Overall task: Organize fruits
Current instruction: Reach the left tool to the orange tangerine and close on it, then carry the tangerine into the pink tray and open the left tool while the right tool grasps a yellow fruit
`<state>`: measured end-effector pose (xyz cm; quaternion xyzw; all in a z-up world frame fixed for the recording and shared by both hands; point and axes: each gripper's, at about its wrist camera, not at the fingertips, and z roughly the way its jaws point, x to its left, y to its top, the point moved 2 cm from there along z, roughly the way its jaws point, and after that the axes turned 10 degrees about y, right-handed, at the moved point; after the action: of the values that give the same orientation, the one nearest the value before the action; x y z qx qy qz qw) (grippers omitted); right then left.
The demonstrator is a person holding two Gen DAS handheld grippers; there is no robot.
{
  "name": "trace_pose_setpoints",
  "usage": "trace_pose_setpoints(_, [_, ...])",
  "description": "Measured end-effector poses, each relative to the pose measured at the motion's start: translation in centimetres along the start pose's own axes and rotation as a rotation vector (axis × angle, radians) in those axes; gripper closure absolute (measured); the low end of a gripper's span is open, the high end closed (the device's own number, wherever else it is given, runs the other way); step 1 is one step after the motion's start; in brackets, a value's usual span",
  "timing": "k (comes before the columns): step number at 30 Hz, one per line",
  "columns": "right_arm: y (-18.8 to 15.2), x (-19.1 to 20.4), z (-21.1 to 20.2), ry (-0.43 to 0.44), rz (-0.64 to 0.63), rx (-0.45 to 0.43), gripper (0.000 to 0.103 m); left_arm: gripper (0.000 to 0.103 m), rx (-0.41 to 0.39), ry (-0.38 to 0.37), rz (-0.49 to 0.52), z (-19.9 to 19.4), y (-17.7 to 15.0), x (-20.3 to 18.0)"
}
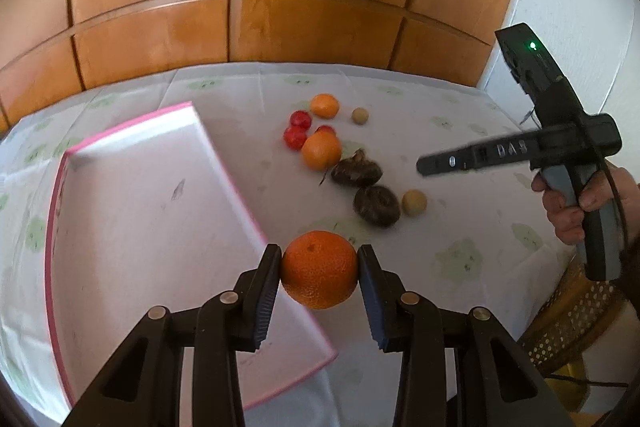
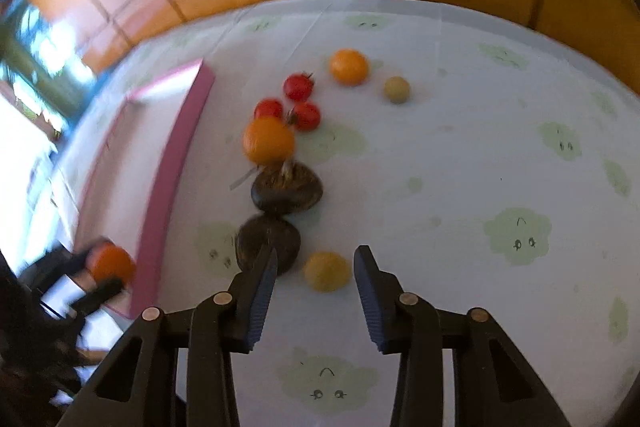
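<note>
Wood-panel backdrop; left gripper (image 1: 319, 269) clamps orange (image 1: 319, 269), tray (image 1: 132, 211) corner hidden.

A tray (image 1: 132, 211) lies on the left part of the worktop (image 1: 460, 147), with the loose fruit to its right. Farthest back sit a mandarin (image 1: 324, 105) and, right of it, a small round fruit (image 1: 360, 115). In front of them three cherry tomatoes (image 1: 295, 137) cluster together, touching a second mandarin (image 1: 321, 151) on their near side. Nearer still come two bulbs (image 1: 357, 171) in a row, one before the other (whether they touch is hard to tell), and another small round fruit (image 1: 414, 202) lies just right of the nearer bulb (image 1: 377, 205). A third mandarin (image 1: 319, 269) sits above the tray's right rim, between the left tongs (image 1: 319, 267). The right tongs (image 2: 316, 269) straddle the nearer small fruit without touching it.
</note>
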<state>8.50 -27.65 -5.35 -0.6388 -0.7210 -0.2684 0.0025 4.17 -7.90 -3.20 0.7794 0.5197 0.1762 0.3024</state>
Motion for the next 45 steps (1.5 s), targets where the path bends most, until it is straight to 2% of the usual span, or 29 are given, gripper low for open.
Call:
trace_pose_setpoints(3, [-0.7,0.3,1.0,-0.076,-0.047,0.042,0.062,0.064,-0.007,-0.004,-0.036,-0.4,-0.6,1.1])
trace_pose_setpoints(12, [-1.1,0.6,3.1,-0.141,-0.121,0.105,0.062,0.064,-0.043,0.018,-0.133,-1.9,-1.5,5.1])
trace_pose_setpoints(13, [-1.1,0.6,3.3,-0.148,-0.129,0.107,0.063,0.064,-0.043,0.026,-0.145,-2.0,-1.4,5.5])
trace_pose_setpoints(16, [-1.2,0.8,3.6,-0.16,-0.156,0.108,0.074,0.064,-0.039,0.056,-0.184,-2.0,-1.0,7.2])
trace_pose_setpoints(17, [-1.1,0.8,3.7,-0.16,-0.159,0.106,0.074,0.064,-0.035,0.068,-0.198,-1.8,-0.8,7.7])
trace_pose_setpoints(26, [-0.7,0.8,3.9,-0.16,-0.143,0.113,0.074,0.063,0.055,0.203,-0.342,2.6,2.4,13.7])
trace_pose_setpoints(33, [-0.7,0.8,3.6,-0.167,-0.148,0.113,0.074,0.063,0.079,0.309,-0.345,6.3,4.9,15.9])
trace_pose_setpoints(38, [-0.7,0.6,3.8,-0.169,-0.154,0.113,0.074,0.063,0.054,0.37,-0.335,6.9,6.4,16.4])
trace_pose_setpoints(42, [-0.8,0.6,3.9,-0.175,-0.161,0.111,0.074,0.057,-0.018,0.406,-0.307,4.3,6.4,15.0])
trace_pose_setpoints(45, [-1.0,0.8,3.9,-0.18,-0.162,0.108,0.074,0.048,-0.087,0.42,-0.299,1.7,5.9,13.5])
